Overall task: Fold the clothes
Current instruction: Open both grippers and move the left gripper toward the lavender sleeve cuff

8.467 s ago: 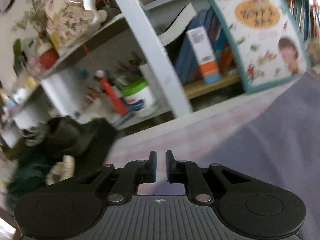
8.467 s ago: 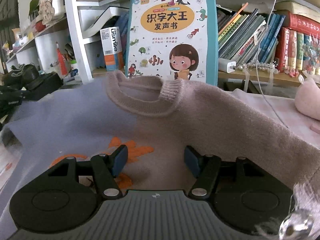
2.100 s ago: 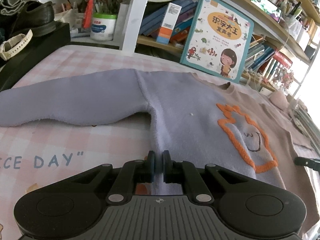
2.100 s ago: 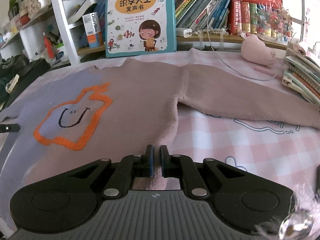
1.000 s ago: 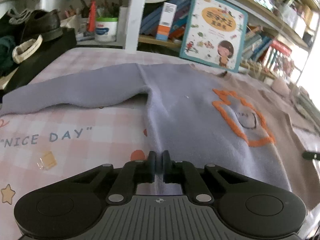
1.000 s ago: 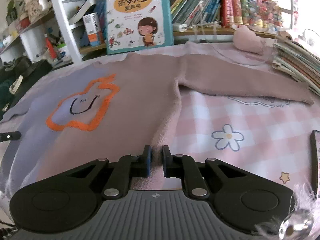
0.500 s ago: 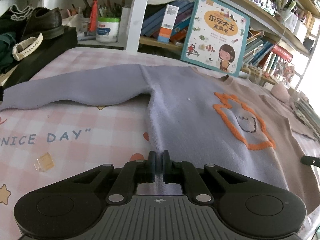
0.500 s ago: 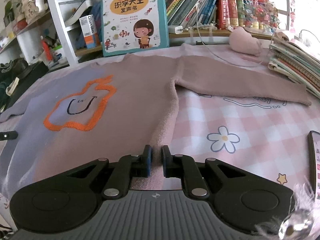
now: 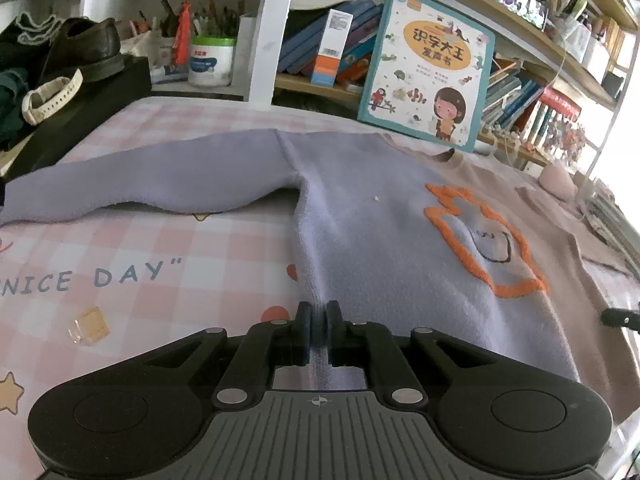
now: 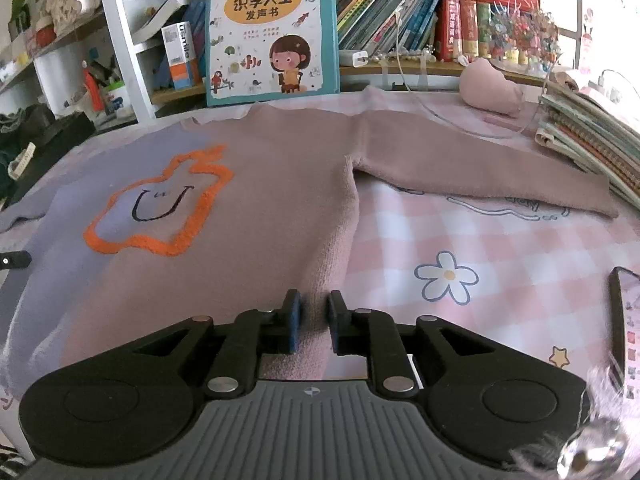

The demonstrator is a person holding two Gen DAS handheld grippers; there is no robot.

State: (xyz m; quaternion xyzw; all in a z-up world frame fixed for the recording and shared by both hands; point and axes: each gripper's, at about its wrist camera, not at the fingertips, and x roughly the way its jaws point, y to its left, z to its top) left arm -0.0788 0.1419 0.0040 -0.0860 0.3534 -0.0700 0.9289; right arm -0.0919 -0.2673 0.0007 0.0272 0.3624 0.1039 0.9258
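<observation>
Knit sweater [image 9: 380,216] lies flat on the table [image 9: 132,256], sleeves out, hem nearest. Left gripper [image 9: 318,330] clamps its left hem corner, right gripper [image 10: 314,320] the right; body extends forward.

Pink checked tablecloth [image 9: 120,248] — sweater [image 9: 380,220] spread flat, phone [image 10: 624,312]

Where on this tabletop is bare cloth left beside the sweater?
Free: the checked tablecloth below the lilac sleeve, and the patch around the flower print below the pink sleeve. Crowded: the book stack at the right edge, the phone, the shoes far left.
</observation>
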